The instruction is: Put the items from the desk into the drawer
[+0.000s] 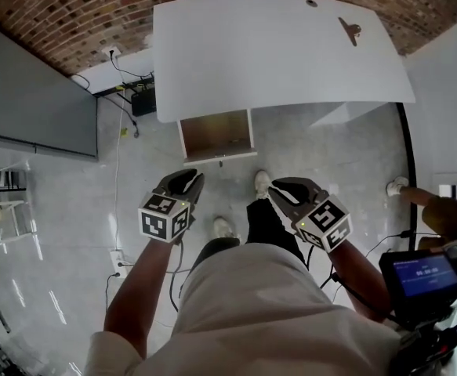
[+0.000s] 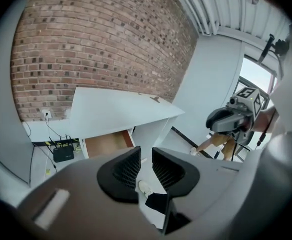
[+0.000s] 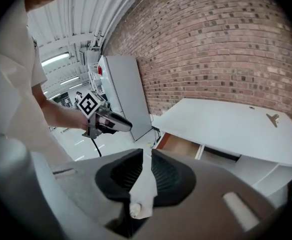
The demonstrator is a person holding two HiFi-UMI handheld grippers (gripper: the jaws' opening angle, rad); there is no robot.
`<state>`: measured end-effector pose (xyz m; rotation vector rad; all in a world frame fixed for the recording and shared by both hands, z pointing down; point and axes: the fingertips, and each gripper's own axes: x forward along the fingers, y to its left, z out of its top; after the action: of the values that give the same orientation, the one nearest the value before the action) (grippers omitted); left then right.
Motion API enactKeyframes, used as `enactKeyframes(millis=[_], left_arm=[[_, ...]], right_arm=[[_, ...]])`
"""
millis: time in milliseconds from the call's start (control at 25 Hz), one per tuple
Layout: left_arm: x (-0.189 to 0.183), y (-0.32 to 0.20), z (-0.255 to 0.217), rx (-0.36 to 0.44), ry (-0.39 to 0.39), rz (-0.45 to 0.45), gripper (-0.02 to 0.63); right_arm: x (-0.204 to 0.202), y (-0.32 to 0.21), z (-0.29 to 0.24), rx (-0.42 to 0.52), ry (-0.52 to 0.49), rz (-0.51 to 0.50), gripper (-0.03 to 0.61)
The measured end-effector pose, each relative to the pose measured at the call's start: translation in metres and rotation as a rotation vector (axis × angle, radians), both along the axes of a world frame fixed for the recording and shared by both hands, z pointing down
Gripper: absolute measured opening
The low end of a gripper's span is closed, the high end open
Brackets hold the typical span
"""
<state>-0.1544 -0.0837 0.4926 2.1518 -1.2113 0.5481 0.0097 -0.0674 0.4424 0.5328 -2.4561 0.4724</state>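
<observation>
A small dark clip point(image 1: 350, 30) lies near the far right corner of the white desk point(image 1: 275, 61); it also shows as a dark clip point(image 2: 155, 99) and a clip point(image 3: 273, 118). Under the desk's front edge a wooden drawer point(image 1: 216, 135) stands pulled out and looks bare inside. My left gripper point(image 1: 183, 183) and right gripper point(image 1: 286, 189) hang side by side at waist height, well short of the desk. The left gripper point(image 2: 146, 160) and right gripper point(image 3: 147, 160) are shut to a narrow slit with only floor and a shoe behind it.
A black router point(image 1: 143, 100) with cables sits on the floor left of the desk. A grey cabinet point(image 1: 32, 92) stands at the left. Another person's foot point(image 1: 398, 186) and arm reach in at the right, beside a camera screen point(image 1: 424, 275). Brick wall behind.
</observation>
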Motion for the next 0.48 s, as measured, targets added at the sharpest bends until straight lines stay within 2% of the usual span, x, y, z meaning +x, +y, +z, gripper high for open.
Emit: enactKeyframes(millis=[200, 480], left_arm=[[0.006, 0.065, -0.069, 0.061, 0.033, 0.058, 0.077], [0.032, 0.125, -0.111, 0.104, 0.097, 0.110, 0.071]], right_arm=[[-0.017, 0.039, -0.034, 0.048, -0.015, -0.018, 0.041], [-0.024, 0.067, -0.048, 0.098, -0.033, -0.036, 0.041]])
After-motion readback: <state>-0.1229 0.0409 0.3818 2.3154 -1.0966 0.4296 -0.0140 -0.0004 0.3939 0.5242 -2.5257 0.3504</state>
